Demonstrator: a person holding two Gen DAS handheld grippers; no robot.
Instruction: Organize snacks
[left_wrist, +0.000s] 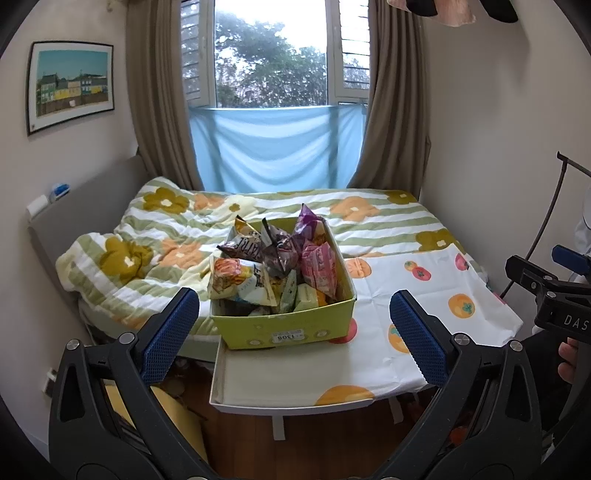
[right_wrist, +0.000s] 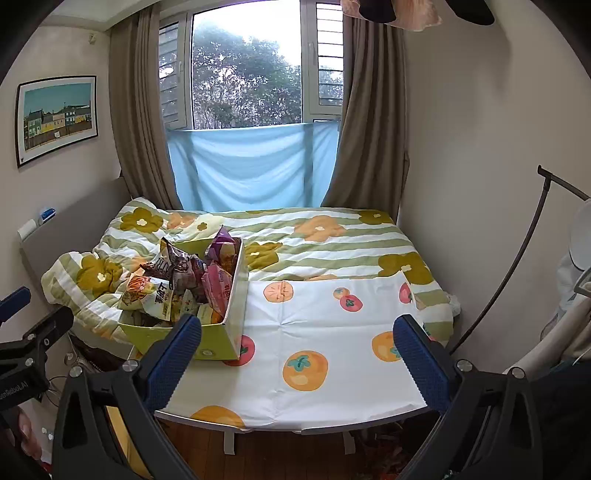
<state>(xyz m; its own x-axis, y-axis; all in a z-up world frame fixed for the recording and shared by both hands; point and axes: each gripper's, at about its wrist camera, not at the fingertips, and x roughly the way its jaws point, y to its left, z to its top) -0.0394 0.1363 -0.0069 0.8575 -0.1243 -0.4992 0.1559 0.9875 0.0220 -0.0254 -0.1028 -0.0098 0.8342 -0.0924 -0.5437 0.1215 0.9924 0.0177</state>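
Note:
A yellow-green cardboard box (left_wrist: 273, 330) stands at the left end of a small table covered by a white cloth with orange fruit prints (left_wrist: 424, 295). The box is heaped with snack bags: a brown one (left_wrist: 242, 245), a purple one (left_wrist: 308, 221), a pink one (left_wrist: 319, 267) and a yellow-white one (left_wrist: 236, 280). The box also shows in the right wrist view (right_wrist: 221, 336). My left gripper (left_wrist: 293, 332) is open and empty, held back from the box's near side. My right gripper (right_wrist: 297, 354) is open and empty above the cloth, to the right of the box.
A bed with a flowered green-striped quilt (right_wrist: 332, 240) lies behind the table. Curtains and a window with a blue cloth (left_wrist: 273, 147) are at the back. A black floor-lamp pole (right_wrist: 517, 266) stands at the right wall. Wooden floor lies below the table.

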